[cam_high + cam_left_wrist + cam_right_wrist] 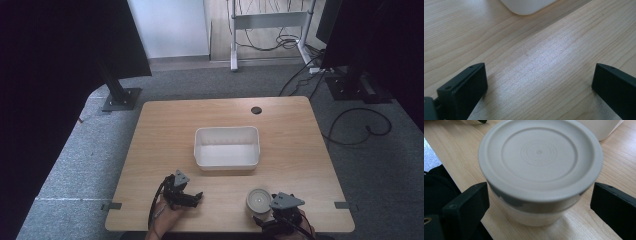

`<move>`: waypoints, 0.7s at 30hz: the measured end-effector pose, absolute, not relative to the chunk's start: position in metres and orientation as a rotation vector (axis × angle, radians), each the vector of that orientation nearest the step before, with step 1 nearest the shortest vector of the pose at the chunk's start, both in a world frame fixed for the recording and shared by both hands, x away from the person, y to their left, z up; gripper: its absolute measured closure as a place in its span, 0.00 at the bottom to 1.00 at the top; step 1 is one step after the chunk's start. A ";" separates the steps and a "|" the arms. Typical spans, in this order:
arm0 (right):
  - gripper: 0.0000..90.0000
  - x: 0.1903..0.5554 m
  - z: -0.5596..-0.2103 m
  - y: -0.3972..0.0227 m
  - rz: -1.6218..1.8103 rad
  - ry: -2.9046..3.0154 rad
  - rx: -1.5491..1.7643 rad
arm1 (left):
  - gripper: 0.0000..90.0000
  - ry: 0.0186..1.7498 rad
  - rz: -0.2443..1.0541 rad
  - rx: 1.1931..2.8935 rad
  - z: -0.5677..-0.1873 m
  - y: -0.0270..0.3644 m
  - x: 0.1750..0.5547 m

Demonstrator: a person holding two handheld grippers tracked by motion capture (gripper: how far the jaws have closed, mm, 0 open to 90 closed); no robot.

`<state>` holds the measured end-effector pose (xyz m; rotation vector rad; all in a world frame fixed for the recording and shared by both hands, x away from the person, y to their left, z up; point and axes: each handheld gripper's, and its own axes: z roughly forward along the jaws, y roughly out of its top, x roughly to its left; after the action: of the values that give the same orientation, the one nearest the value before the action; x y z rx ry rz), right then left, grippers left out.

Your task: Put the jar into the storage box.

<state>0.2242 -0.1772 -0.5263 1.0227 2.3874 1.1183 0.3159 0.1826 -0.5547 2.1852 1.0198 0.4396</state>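
In the high view, a wooden counter [165,130] carried a white rectangular tub [227,148] near its middle, open side up. A round lidded cup [258,201] stood near the front edge, well apart from the tub and to its right front. The right hand-held gripper [270,212] sat just behind the cup at the counter's edge, its grey three-cornered plate beside the lid. The left hand-held gripper [196,198] lay over the counter at the front left, pointing toward the cup but apart from it, with a hand [165,219] beneath it.

In the left gripper view, the left hand-held gripper [539,82] was released, its two black jaws spread wide over bare wood with nothing between them. A corner of the white tub [527,6] showed at the top edge.

In the right gripper view, the right hand-held gripper [540,202] was also released: its jaws stood wide on either side of the lidded cup [540,157], and a gap showed at each side, so they flanked the cup's wall without pressing it. The cup stood upright on the counter [456,150], its beige lid fitted on, with the tub [601,128] just behind.
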 end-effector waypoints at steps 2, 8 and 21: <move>0.02 0.225 -0.527 -0.175 1.118 2.389 1.022 | 0.00 1.020 0.440 2.185 -0.555 0.183 0.316; 0.03 0.230 -0.528 -0.170 1.105 2.393 1.009 | 0.00 1.020 0.440 2.185 -0.555 0.183 0.316; 0.10 0.238 -0.531 -0.161 1.093 2.413 1.006 | 0.00 1.020 0.440 2.185 -0.555 0.183 0.316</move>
<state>0.2376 -0.1609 -0.5310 1.0064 2.4128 1.0928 0.3159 0.1826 -0.5547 2.1851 1.0202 0.4397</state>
